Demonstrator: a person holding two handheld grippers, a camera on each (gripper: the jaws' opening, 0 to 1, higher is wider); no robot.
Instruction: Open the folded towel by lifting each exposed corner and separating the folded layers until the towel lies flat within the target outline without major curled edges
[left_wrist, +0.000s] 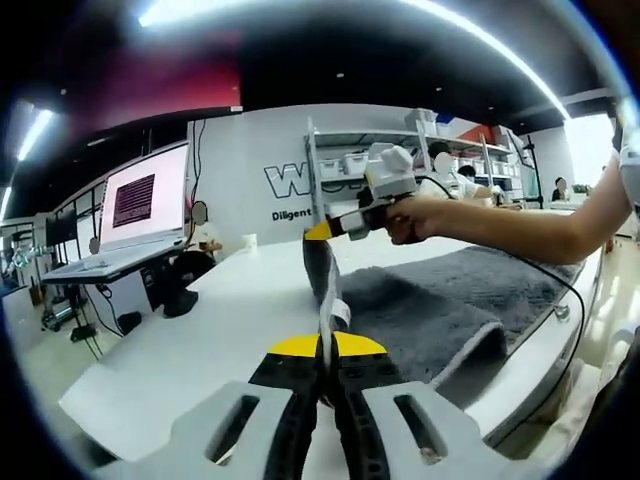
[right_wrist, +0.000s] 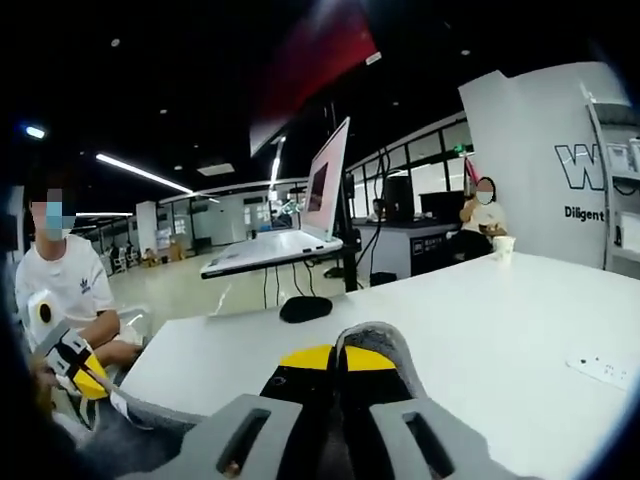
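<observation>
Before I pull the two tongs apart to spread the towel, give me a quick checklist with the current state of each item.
1. Left tongs clamped on the towel edge: ok, a strip of fabric rises from between the closed jaws.
2. Right tongs clamped on the towel: ok, a grey corner is pinched there; they also show in the left gripper view at.
3. Towel lifted between the two grips: ok, the edge is raised off the white table.
4. Rest of the towel flat: not ok, it is bunched and folded.
5. Target outline located: cannot tell.
6. Cable clear of the towel: not ok, it drapes over it.
</observation>
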